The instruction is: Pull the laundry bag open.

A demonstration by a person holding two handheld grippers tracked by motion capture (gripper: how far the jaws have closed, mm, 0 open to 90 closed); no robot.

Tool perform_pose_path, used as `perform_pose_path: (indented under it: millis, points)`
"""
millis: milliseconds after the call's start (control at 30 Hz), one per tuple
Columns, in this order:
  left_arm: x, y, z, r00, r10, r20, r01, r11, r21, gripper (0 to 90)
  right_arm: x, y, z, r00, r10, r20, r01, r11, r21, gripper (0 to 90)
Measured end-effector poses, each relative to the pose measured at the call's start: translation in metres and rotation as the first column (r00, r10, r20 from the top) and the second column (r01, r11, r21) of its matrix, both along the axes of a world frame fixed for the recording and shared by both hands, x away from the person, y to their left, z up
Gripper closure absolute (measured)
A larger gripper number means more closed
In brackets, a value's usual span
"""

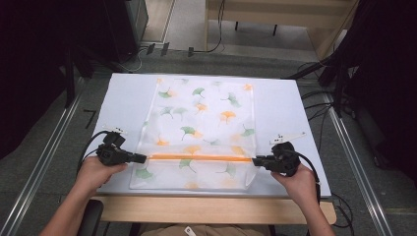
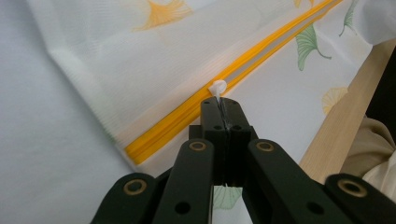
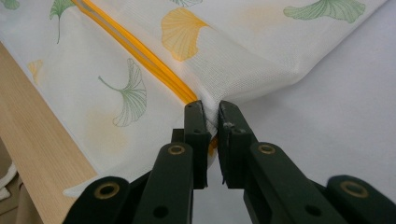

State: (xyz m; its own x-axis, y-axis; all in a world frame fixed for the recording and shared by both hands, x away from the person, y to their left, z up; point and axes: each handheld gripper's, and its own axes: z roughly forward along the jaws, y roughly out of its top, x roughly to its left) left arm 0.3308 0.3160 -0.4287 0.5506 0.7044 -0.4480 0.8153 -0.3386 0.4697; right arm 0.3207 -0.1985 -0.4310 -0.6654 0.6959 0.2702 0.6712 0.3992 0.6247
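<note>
A white mesh bag (image 1: 201, 113) printed with green and orange ginkgo leaves lies flat on the table, and an orange zipper (image 1: 201, 158) runs across its near part. My left gripper (image 1: 142, 158) is at the zipper's left end, shut on the small white zipper pull (image 2: 217, 87). In the left gripper view the left gripper (image 2: 220, 103) has its jaws pressed together, and beyond the pull the orange zipper (image 2: 280, 42) shows a thin grey gap. My right gripper (image 1: 255, 160) is at the zipper's right end. There the right gripper (image 3: 210, 109) pinches the bag's mesh edge (image 3: 252, 70) beside the zipper (image 3: 140, 56).
The bag rests on a pale sheet (image 1: 123, 98) that covers the wooden table (image 1: 211, 209), whose front edge is close behind both hands. Cables (image 1: 314, 167) trail from the grippers. Dark equipment and rails stand on the floor at both sides.
</note>
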Motion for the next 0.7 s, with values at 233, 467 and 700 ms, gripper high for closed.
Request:
perform_pose_path:
  millis: [233,467,700]
  points:
    - [-0.0007,0.0030,-0.0007,1.0000,0.000,-0.007,0.000,1.0000,0.002,90.0,0.0001,0.0008,-0.0005,1.0000,-0.001,-0.001,0.001,1.0000,-0.003,84.8]
    - [-0.0013,0.0016,0.0003,1.0000,0.005,0.003,-0.005,1.0000,0.001,90.0,0.0000,0.0002,-0.0005,1.0000,-0.003,-0.003,0.003,1.0000,-0.004,84.8]
    - [-0.0014,0.0008,0.0006,1.0000,0.002,0.005,-0.002,1.0000,0.002,90.0,0.0002,0.0000,-0.0008,1.0000,-0.003,-0.004,0.003,1.0000,-0.005,84.8]
